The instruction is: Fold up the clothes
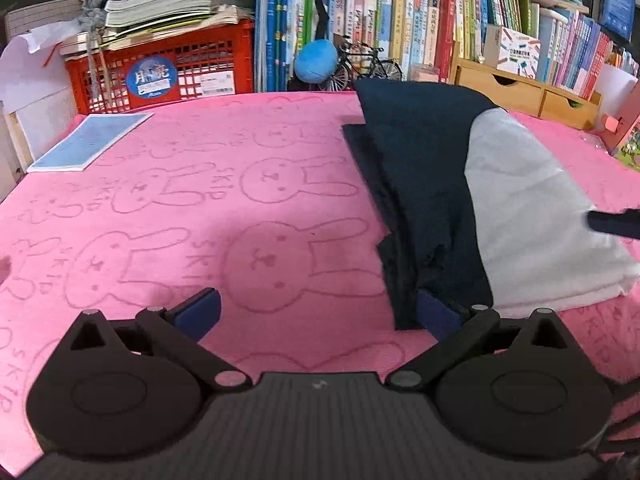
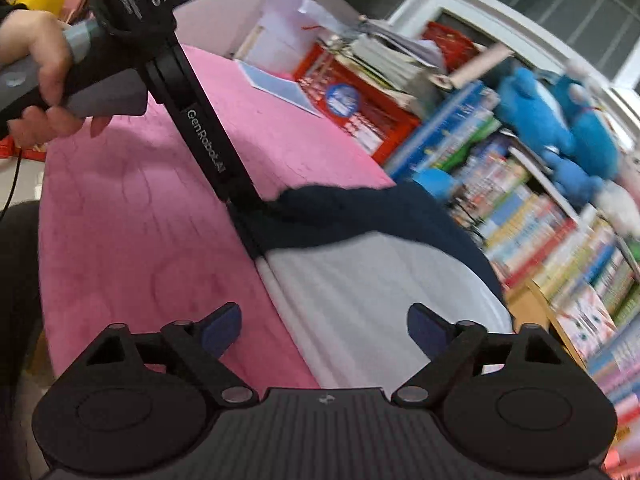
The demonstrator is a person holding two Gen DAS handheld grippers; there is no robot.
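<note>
Left wrist view shows a pink rabbit-print blanket spread over the table, with the navy and white garment lying folded on its right side. Left tongs stand released, their right finger against the garment's near navy edge. Right tongs hover spread wide above the white part, grasping nothing.

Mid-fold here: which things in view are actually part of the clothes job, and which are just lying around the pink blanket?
Part of the job:
- navy garment
- white garment
- left gripper, open
- right gripper, open
- pink bunny blanket, the folding surface

Just lying about:
- blue booklet
- red crate stacked with papers
- blue plush ball
- toy bicycle
- bookshelves
</note>
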